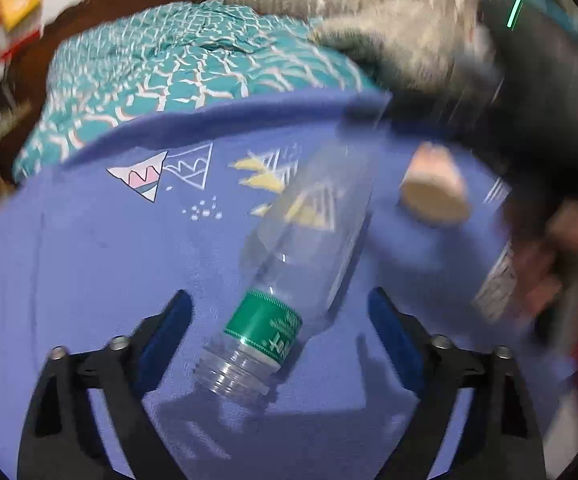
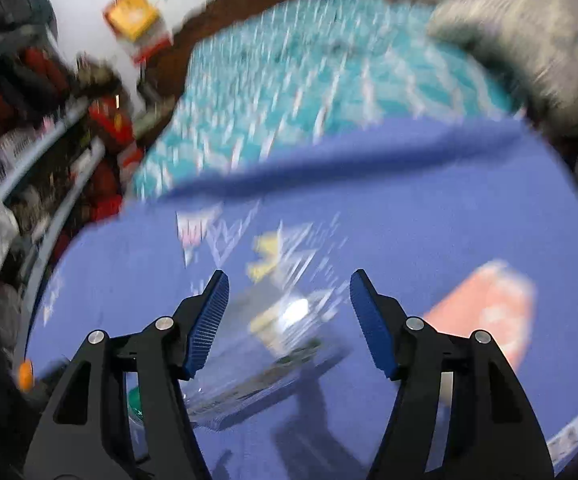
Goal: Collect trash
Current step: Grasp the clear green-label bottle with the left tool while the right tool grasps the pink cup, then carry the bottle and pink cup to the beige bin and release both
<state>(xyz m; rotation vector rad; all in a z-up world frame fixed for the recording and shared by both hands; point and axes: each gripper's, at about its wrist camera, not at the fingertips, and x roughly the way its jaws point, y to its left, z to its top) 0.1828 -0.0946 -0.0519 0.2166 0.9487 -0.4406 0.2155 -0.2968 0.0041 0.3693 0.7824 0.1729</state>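
The left gripper (image 1: pixel 279 326) stands wide open over a clear plastic bottle (image 1: pixel 289 268) with a green label, capless, lying on its side on a blue bedsheet (image 1: pixel 89 260); neither pad touches it. Bare sheet lies to its left, running to a folded edge against a teal quilt (image 1: pixel 177 60). A round cup (image 1: pixel 435 190) shows to the right, blurred. The right gripper (image 2: pixel 287 320), tilted downward, is open too, a blurred clear bottle (image 2: pixel 273 352) between its fingers.

Blue patterned bed sheet (image 1: pixel 89 264): clear plastic bottle (image 1: pixel 289 272), paper cup (image 1: pixel 435 190) lying.
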